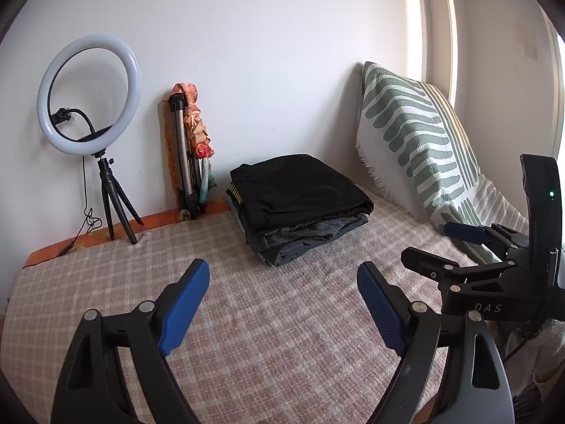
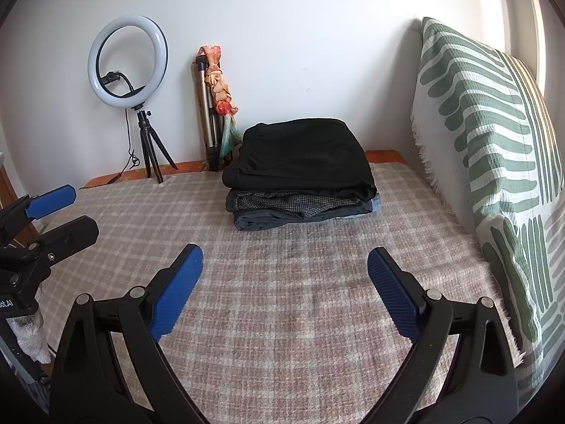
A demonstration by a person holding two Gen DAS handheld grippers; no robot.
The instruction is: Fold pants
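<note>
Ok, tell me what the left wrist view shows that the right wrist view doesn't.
Only the left wrist view: the left hand-held gripper close up, jaws open over bare blanket, with the right gripper seen from the side and a green light on its body.

Only the right wrist view: the right hand-held gripper close up, jaws open, and a light blue garment edge under the stack.

Both: the stack of folded pants, ring light, folded tripod, green patterned cushion, checked blanket.
</note>
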